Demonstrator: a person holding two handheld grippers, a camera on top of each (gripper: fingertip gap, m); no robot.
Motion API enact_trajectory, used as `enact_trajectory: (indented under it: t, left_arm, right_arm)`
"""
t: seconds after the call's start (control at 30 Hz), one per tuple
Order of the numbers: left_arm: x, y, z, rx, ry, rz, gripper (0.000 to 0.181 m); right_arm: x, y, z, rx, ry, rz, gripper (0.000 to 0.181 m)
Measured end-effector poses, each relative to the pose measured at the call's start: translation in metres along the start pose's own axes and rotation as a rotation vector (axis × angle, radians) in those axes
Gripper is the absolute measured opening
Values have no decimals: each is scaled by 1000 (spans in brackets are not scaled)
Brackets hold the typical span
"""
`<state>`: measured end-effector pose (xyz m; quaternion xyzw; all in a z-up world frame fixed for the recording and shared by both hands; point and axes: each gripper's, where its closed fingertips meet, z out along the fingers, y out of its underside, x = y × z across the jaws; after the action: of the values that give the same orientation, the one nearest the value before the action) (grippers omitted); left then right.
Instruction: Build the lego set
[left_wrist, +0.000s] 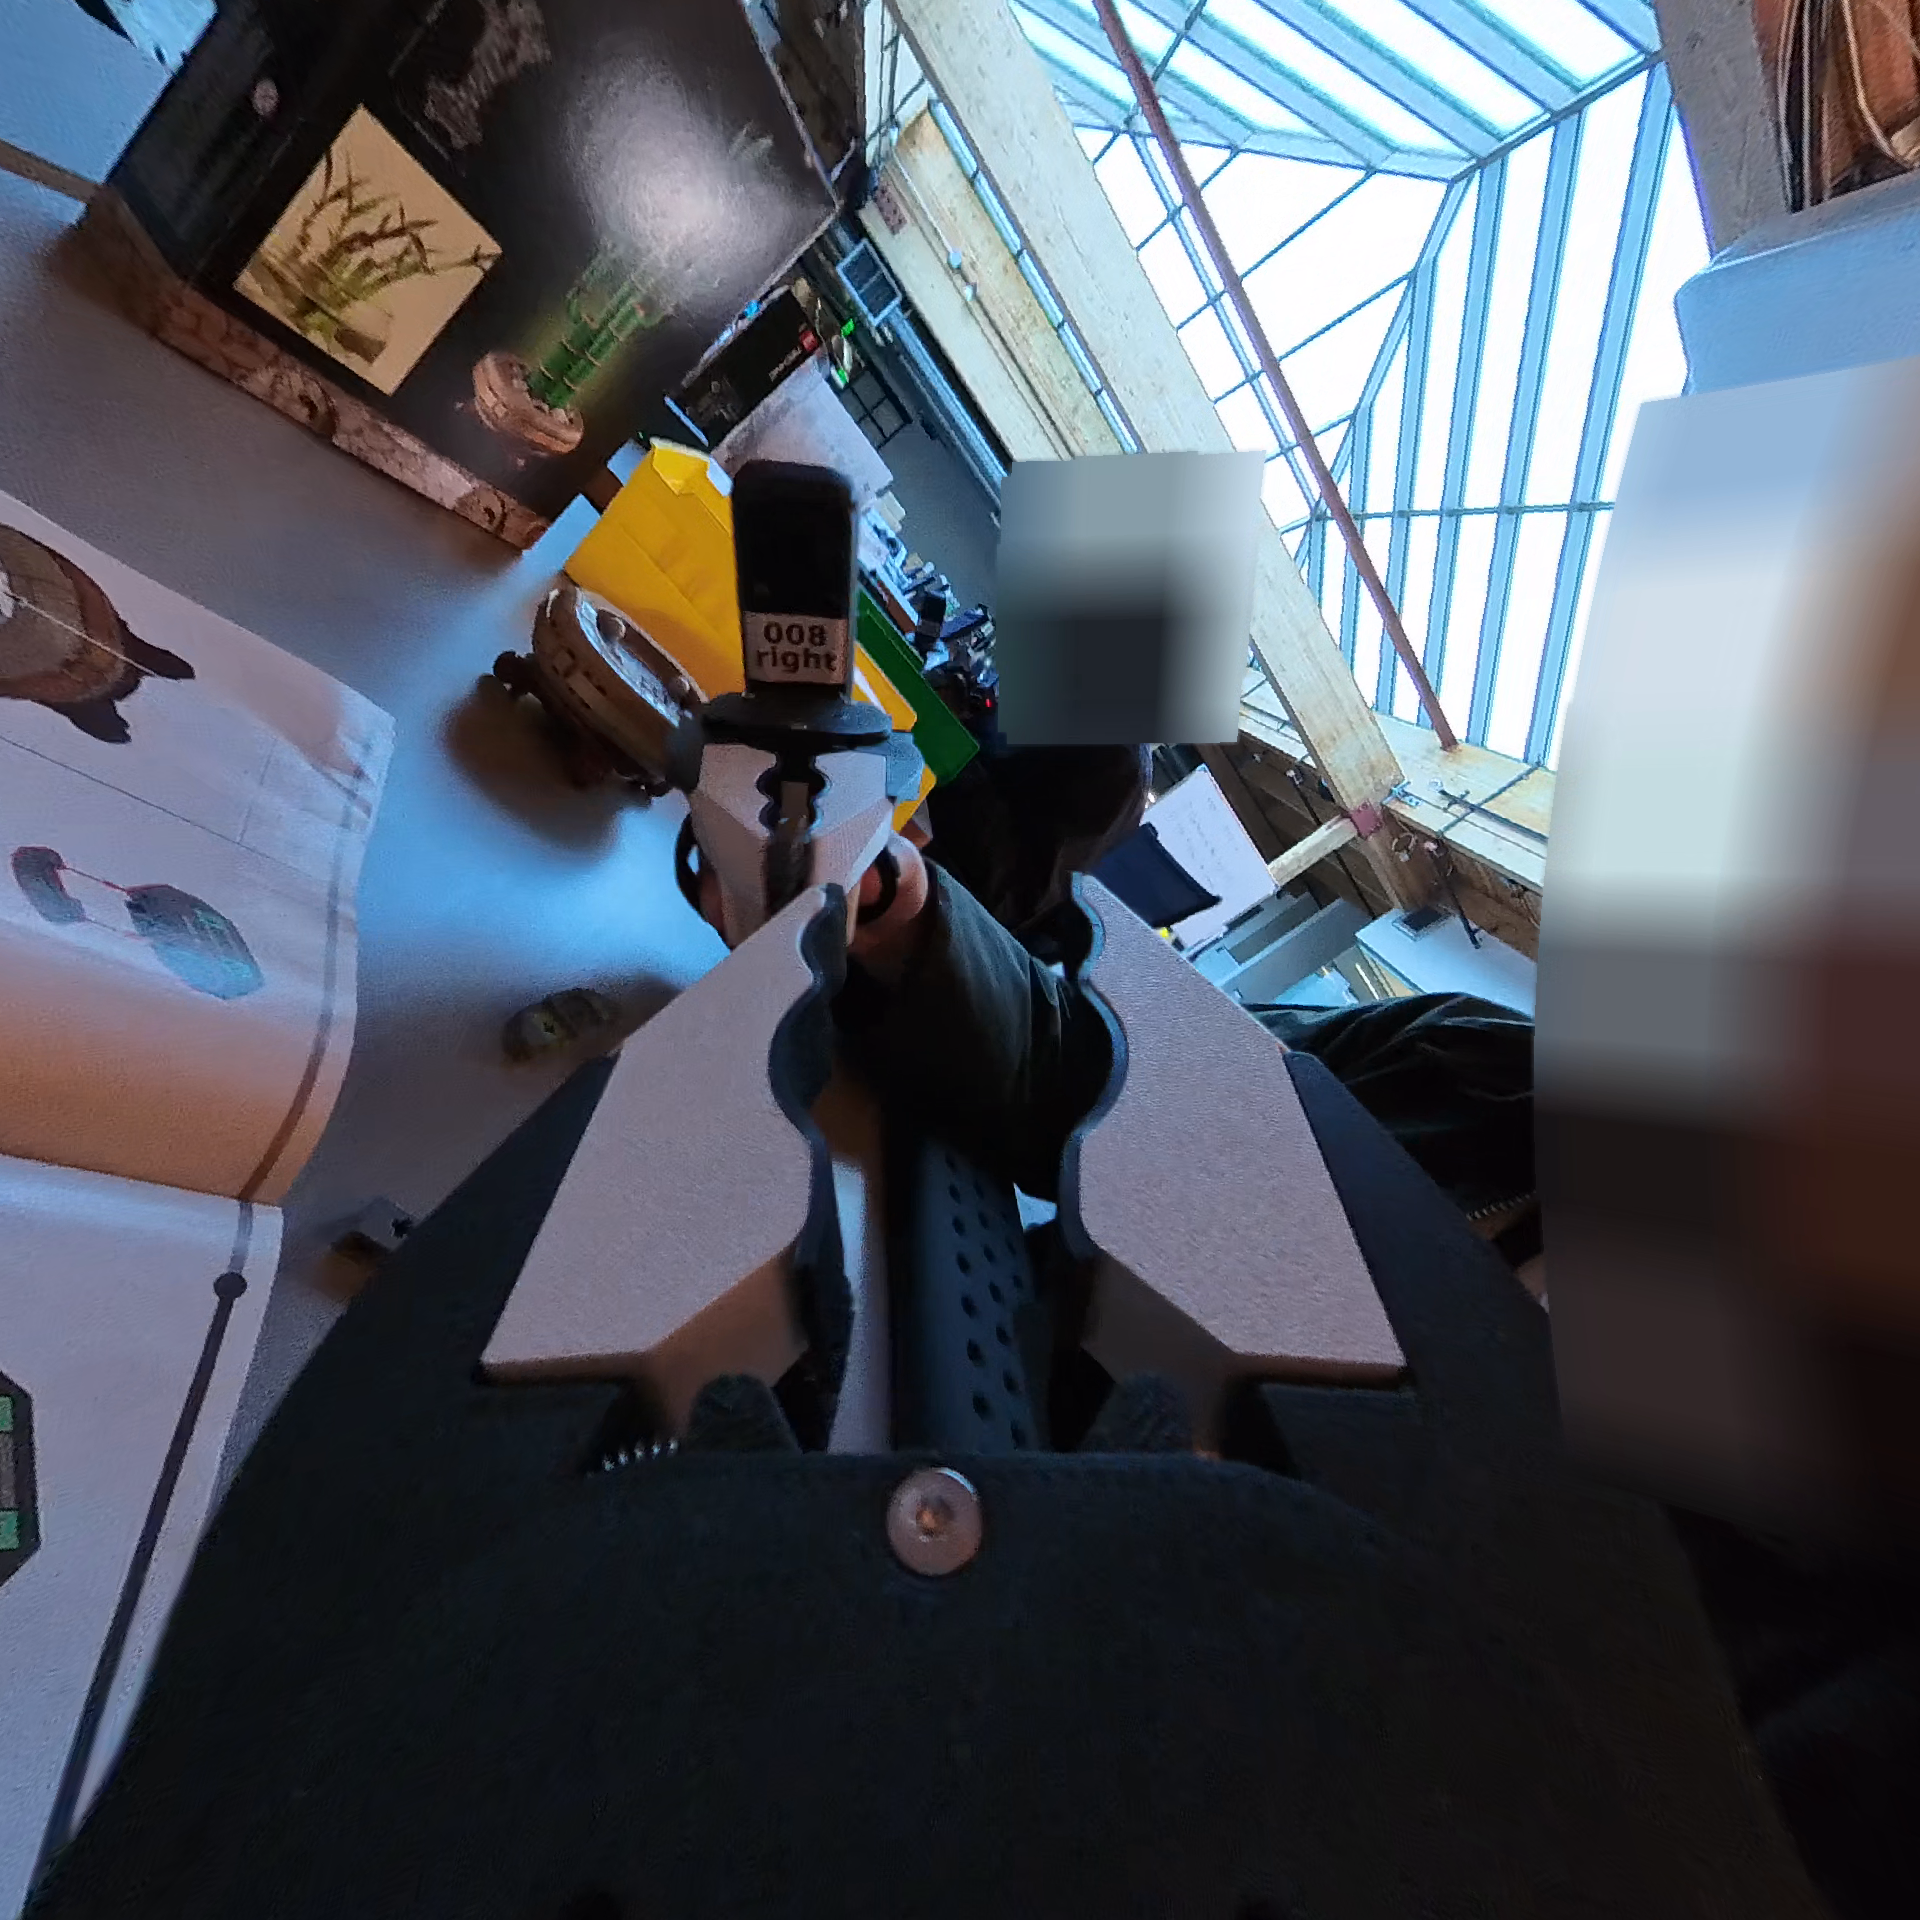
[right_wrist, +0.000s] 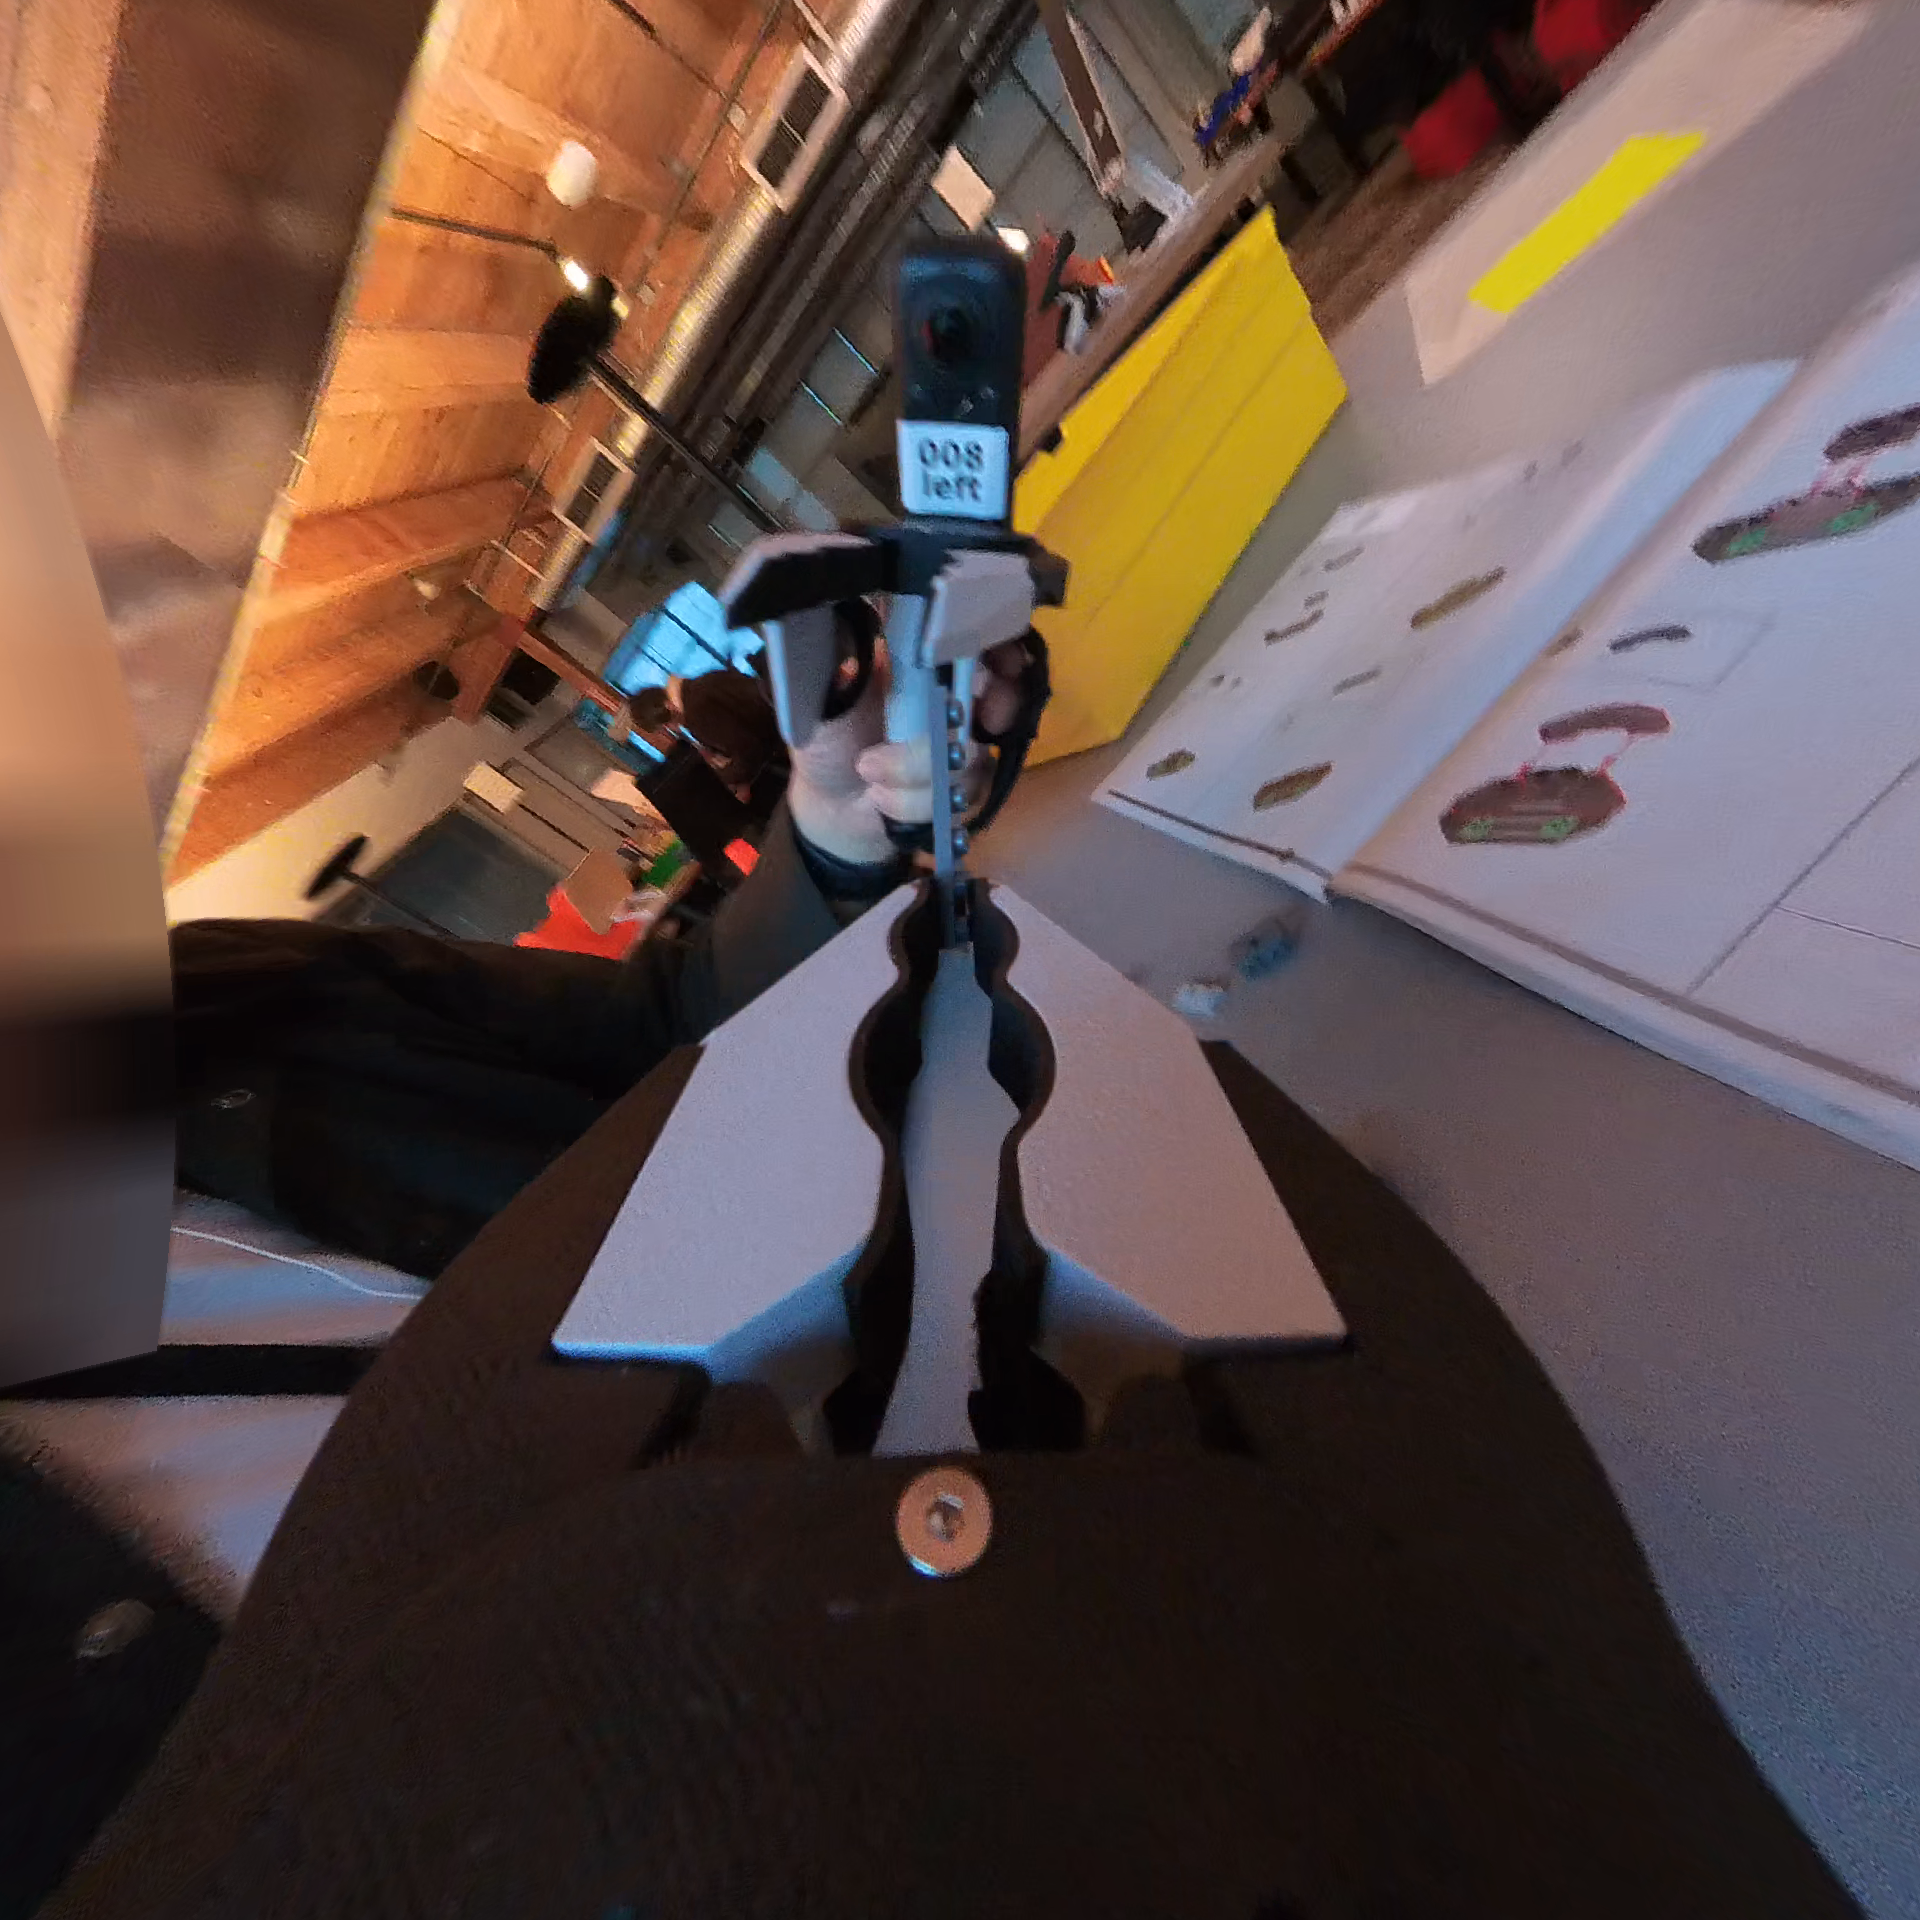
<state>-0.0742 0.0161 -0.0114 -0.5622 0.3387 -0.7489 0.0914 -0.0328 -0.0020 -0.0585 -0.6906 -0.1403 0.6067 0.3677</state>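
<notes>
the two hand-held grippers face each other above a grey table (left_wrist: 488, 582). the right gripper (right_wrist: 954, 914) pinches a thin grey studded lego strip (right_wrist: 954, 800) at its fingertips; the strip reaches toward the left gripper (left_wrist: 951, 914), whose jaws stand wide apart and empty. a round brown lego base (left_wrist: 613, 675) lies on the table behind. each gripper carries a white label, and open instruction booklets (right_wrist: 1621, 665) lie beside them.

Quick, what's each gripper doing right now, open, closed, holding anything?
Left gripper: open, holding nothing.
Right gripper: shut on a thin grey studded Lego piece.
</notes>
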Motion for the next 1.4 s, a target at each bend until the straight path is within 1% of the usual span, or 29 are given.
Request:
enact_trajectory:
  t: [0.03,0.07,0.17,0.2,0.23,0.3,0.4,0.47,0.5,0.53,0.57,0.6,0.63,0.7,0.77,0.83,0.9,1.0,1.07,1.2,1.4]
  left_arm:
    - [-3,3,1,-20,-13,-3,37]
    - [-9,6,2,-40,-53,3,34]
    - [-40,10,-6,-79,-276,75,33]
    - [-49,10,-10,-88,-342,101,33]
    - [-54,10,-13,-93,-388,121,32]
    - [-58,7,-16,-91,-424,139,31]
    - [-60,2,-21,-64,-453,151,31]
    - [-60,1,-23,-56,-457,154,31]
    - [-60,2,-22,-62,-454,154,31]
    - [-60,3,-21,-70,-454,155,31]
    - [-61,5,-20,-82,-457,158,31]
    - [-62,7,-19,-92,-462,160,31]
    - [-61,7,-18,-94,-462,165,31]
    - [-57,-1,-21,-51,-462,184,31]
    - [-48,-20,-31,62,-470,230,30]
    - [-36,-42,-47,202,-480,282,30]
    - [-25,-59,-65,323,-496,332,30]
    - [-13,-72,-80,416,-520,397,30]
    - [-8,-76,-86,455,-548,445,30]
    - [-3,-81,-94,495,-599,500,29]
    - [-4,-79,-93,485,-589,486,29]
  right_arm:
    - [7,5,3,-35,55,-53,4]
    - [15,11,5,-88,151,-183,4]
    - [41,39,4,-412,481,-764,5]
    - [51,44,2,-501,575,-923,5]
    - [55,52,4,-570,602,-1027,4]
    - [58,69,11,-673,592,-1104,5]
    - [61,74,16,-731,606,-1195,5]
    - [62,79,17,-744,592,-1189,5]
    - [61,78,18,-721,590,-1164,8]
    - [61,77,16,-708,586,-1128,15]
    - [59,73,13,-694,590,-1092,20]
    - [57,65,6,-667,600,-1055,20]
    - [53,54,-1,-619,603,-1014,22]
    - [45,33,-17,-494,599,-907,23]
    - [49,21,-37,-429,625,-781,28]
    - [60,22,-53,-441,655,-705,34]
    - [64,31,-58,-470,632,-639,38]
    - [64,39,-55,-486,598,-568,40]
    - [64,44,-51,-498,574,-541,40]
    - [73,55,-52,-556,589,-517,40]
    - [77,62,-50,-595,593,-518,38]
